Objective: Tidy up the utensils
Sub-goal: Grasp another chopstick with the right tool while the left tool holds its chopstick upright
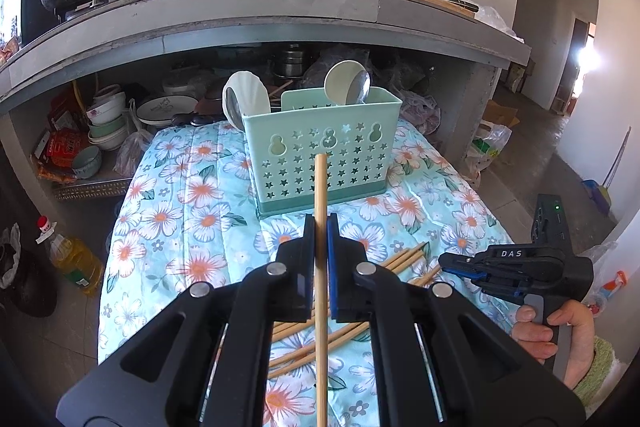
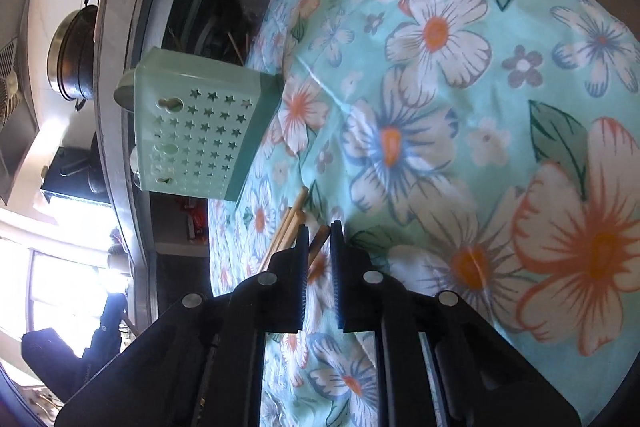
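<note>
While the left gripper (image 1: 320, 227) pinches a single bamboo chopstick (image 1: 321, 195) upright between its pads, tip aimed straight ahead at the mint utensil caddy (image 1: 324, 155) where spoons (image 1: 244, 99) already stand, it looks ready to drop it in. Beneath and to its right the loose chopsticks (image 1: 400, 261) lie fanned on the floral cloth (image 1: 188, 195). The right gripper (image 2: 319, 239), rolled sideways, has nearly closed on one chopstick end (image 2: 318, 241); whether the pads bite I cannot tell, and open cloth lies beyond it.
</note>
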Motion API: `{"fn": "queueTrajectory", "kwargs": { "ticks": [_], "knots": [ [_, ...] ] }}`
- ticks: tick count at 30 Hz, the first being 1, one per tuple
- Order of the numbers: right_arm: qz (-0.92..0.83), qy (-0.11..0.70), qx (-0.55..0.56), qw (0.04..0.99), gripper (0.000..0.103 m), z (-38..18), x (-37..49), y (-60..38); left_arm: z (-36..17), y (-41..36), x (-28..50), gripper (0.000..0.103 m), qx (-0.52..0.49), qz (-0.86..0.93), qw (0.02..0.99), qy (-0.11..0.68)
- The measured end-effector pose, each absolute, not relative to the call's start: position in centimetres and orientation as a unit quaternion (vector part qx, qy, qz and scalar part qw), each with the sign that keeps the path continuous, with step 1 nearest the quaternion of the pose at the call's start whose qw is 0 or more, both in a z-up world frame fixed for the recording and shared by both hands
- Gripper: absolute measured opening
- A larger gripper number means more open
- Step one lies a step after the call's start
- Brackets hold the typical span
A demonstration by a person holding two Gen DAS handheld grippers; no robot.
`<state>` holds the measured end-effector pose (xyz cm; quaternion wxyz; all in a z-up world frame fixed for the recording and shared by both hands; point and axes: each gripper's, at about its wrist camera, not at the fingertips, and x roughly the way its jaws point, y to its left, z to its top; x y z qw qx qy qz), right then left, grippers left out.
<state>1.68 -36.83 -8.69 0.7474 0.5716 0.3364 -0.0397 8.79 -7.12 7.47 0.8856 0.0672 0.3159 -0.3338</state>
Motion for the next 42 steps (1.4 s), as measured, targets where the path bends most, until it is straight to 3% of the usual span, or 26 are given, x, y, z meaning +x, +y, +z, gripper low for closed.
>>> {"fn": "queueTrajectory", "kwargs": {
  "ticks": [4, 7, 10, 13, 16, 23, 25, 29, 42],
  "knots": [
    [-0.025, 0.347, 0.588, 0.73, 0.016, -8.6, 0.8, -36.4, 7.4, -7.2, 8.8, 0.004, 0.069, -0.333, 0.886, 0.315],
    [-0.016, 0.354, 0.595, 0.722, 0.03, -8.8, 0.2, -35.4, 7.4, -7.2, 8.9, 0.004, 0.068, -0.332, 0.886, 0.316],
    [-0.016, 0.352, 0.596, 0.722, 0.031, -8.9, 0.2, -35.1, 7.4, -7.2, 8.9, 0.004, 0.069, -0.333, 0.886, 0.316],
    [-0.021, 0.35, 0.599, 0.72, 0.03, -9.1, 0.3, -35.2, 7.4, -7.2, 9.0, 0.004, 0.07, -0.333, 0.886, 0.316],
    [-0.038, 0.349, 0.588, 0.729, 0.011, -9.1, 0.5, -35.2, 7.4, -7.2, 9.0, 0.004, 0.069, -0.333, 0.886, 0.315],
    [-0.09, 0.314, 0.56, 0.762, 0.012, -7.7, -0.2, -38.1, 7.3, -7.4, 9.0, 0.004, 0.071, -0.333, 0.885, 0.317],
    [-0.099, 0.309, 0.557, 0.765, 0.015, -7.4, -0.6, -39.2, 7.2, -7.5, 9.0, 0.004, 0.072, -0.333, 0.886, 0.316],
    [-0.118, 0.308, 0.54, 0.774, 0.04, -6.9, -1.7, -39.7, 7.2, -7.6, 9.0, 0.004, 0.072, -0.333, 0.885, 0.316],
    [-0.121, 0.298, 0.534, 0.782, 0.044, -5.4, -4.1, -40.0, 7.4, -8.2, 8.9, 0.004, 0.078, -0.336, 0.885, 0.312]
  ]
}}
